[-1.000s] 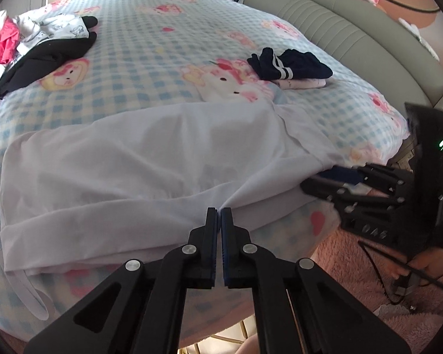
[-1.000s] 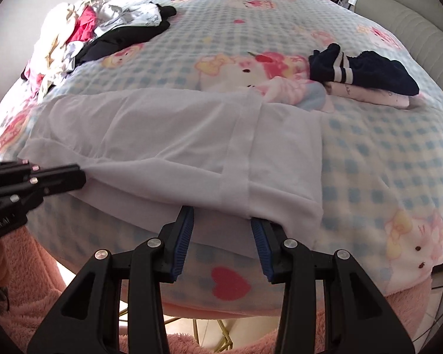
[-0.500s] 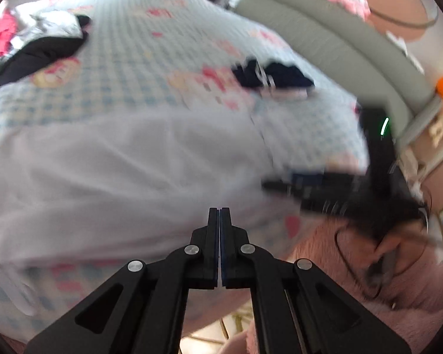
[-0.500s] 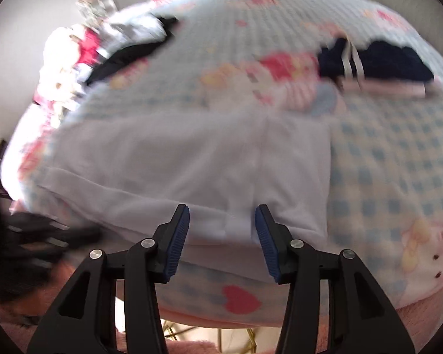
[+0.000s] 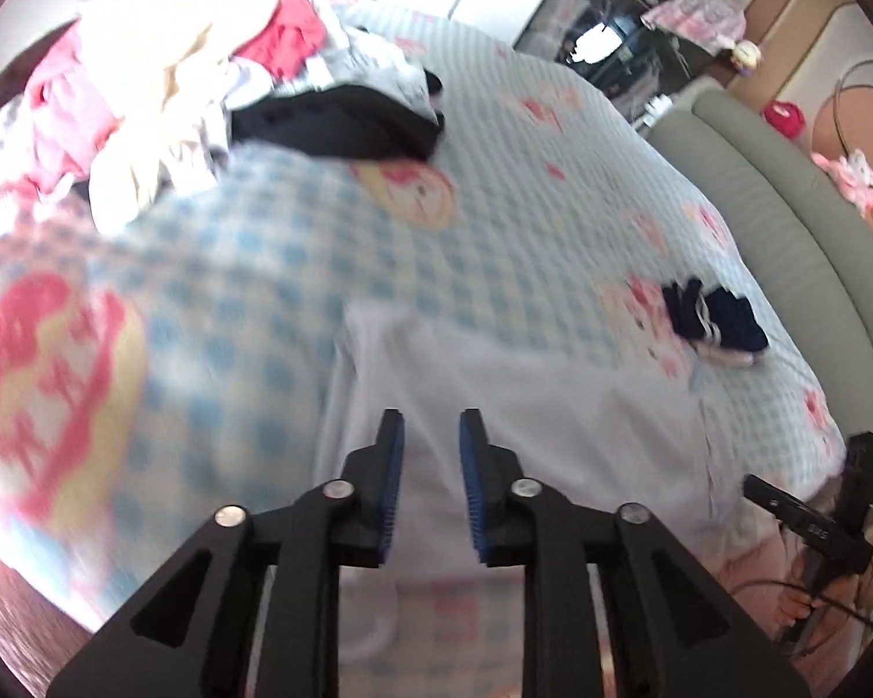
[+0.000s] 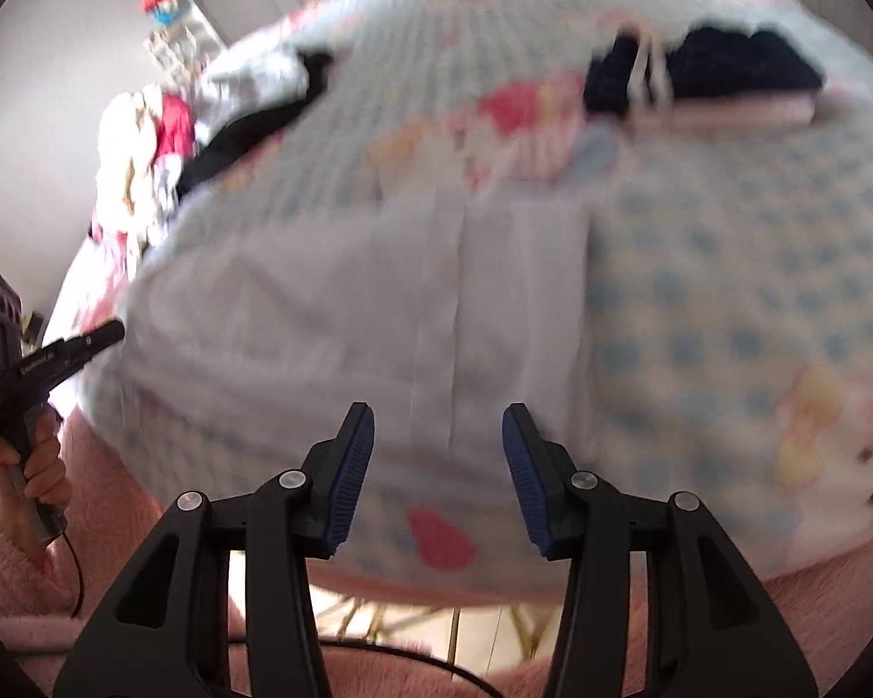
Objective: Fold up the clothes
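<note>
Your left gripper (image 5: 430, 453) has let go; both it and your right gripper (image 6: 436, 465) gape over the white garment (image 6: 378, 314) ahead. Its hanging edge may slide bedside.

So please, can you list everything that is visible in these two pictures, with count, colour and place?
White garment: one, white, spread flat at near edge of bed.
Bedcover: one, blue-white checked with pink cartoon prints, covering bed.
Folded clothes: small stack, navy on pink, far right of bed.
Clothes pile: one, mixed white, red, pink, black, far left.
Headboard: one, grey-green, right side.
Left hand-held gripper: open, above garment.
Right hand-held gripper: open, at garment's near edge.
</note>
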A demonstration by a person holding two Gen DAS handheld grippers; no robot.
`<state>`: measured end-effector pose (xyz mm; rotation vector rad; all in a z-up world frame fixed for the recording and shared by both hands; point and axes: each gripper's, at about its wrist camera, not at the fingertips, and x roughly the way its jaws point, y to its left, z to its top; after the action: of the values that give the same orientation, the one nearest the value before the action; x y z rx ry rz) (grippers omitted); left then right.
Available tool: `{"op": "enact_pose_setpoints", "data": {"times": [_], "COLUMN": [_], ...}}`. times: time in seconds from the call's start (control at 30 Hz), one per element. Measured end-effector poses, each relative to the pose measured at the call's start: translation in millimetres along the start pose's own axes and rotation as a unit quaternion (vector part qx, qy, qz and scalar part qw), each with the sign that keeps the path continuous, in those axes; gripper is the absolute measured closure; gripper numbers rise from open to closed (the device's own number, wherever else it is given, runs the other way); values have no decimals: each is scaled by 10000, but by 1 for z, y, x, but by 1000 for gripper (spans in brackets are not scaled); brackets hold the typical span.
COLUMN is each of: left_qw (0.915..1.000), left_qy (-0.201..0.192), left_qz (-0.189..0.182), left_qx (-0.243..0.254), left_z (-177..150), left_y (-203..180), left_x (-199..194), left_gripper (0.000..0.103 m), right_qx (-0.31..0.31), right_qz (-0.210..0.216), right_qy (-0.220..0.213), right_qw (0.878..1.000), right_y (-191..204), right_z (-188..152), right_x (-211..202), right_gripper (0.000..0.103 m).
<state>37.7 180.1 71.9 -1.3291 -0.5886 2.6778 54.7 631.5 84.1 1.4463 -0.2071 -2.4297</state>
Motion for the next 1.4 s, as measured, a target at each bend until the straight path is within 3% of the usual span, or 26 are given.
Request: {"op": "enact_pose_setpoints", "data": {"times": [0.03, 0.13, 0.3, 0.37, 0.5, 0.53, 0.6, 0.63, 0.7, 0.77, 0.8, 0.87, 0.9, 0.93, 0.97, 1.07, 1.13, 1.17, 1.27, 1.33, 1.4], "left_qw": [9999, 9996, 9963, 9947, 9971, 9968, 9981, 9983, 9976, 9967, 9972, 9974, 9977, 9979, 9984, 9986, 9979, 9969, 9936, 9938, 9933], "left_qy": [-89, 54, 372, 383, -205, -337, -372, -250, 64, 304, 312, 217, 146, 80, 49, -26, -13, -73, -339, -584, -668], "left_qz": [71, 223, 720, 936, 674, 659, 262, 21, -232, -272, -249, -374, -345, -307, -184, 116, 181, 40, -13, 12, -353], "left_qx": [63, 171, 273, 156, -282, -312, -415, -520, -656, -697, -637, -573, -565, -556, -539, -506, -617, -777, -1075, -949, -871], "left_z": [11, 28, 33, 30, 30, 29, 27, 27, 25, 20, 18, 17, 17, 18, 18, 18, 19, 18, 14, 10, 6], "left_y": [-2, -8, -17, -6, 16, 19, 30, 35, 43, 47, 46, 42, 39, 37, 35, 34, 46, 53, 66, 60, 48], "left_x": [5, 31, 66, 72, 50, 43, 38, 42, 58, 74, 78, 77, 74, 71, 69, 65, 67, 65, 48, 28, 12], "left_gripper": [80, 80, 80, 80, 80, 78, 63, 56, 56, 57, 60, 78, 81, 84, 85, 85, 85, 84, 84, 88, 87], "right_qx": [34, 146, 33, 61, 144, 231, 403, 489, 660, 831, 916, 1069, 967, 854, 746, 719, 705, 761, 1000, 1185, 1290], "right_qz": [-79, -493, -585, -831, -1329, -1191, -912, -773, -493, -213, -73, 205, 313, 398, 475, 233, 80, 22, 113, 235, 327], "right_qy": [-238, -361, -296, -144, 3, -13, -46, -62, -94, -127, -143, -162, -41, 46, 125, -108, -167, -141, -72, -207, -332], "right_qw": [9997, 9980, 9978, 9964, 9910, 9926, 9950, 9958, 9966, 9962, 9957, 9939, 9948, 9955, 9960, 9971, 9973, 9970, 9949, 9925, 9905], "right_y": [-2, -12, -10, -11, -28, -31, -39, -42, -49, -56, -60, -66, -63, -59, -55, -42, -42, -47, -64, -67, -67], "right_z": [8, 29, 50, 49, 44, 46, 49, 51, 54, 57, 59, 63, 64, 65, 66, 64, 60, 57, 46, 43, 41], "right_x": [-8, 0, 28, 40, 59, 60, 61, 62, 63, 64, 65, 67, 75, 78, 81, 68, 66, 70, 82, 72, 61], "right_gripper": [56, 56, 56, 56, 54, 52, 52, 52, 50, 47, 40, 39, 41, 49, 67, 81, 82, 82, 83, 80, 74]}}
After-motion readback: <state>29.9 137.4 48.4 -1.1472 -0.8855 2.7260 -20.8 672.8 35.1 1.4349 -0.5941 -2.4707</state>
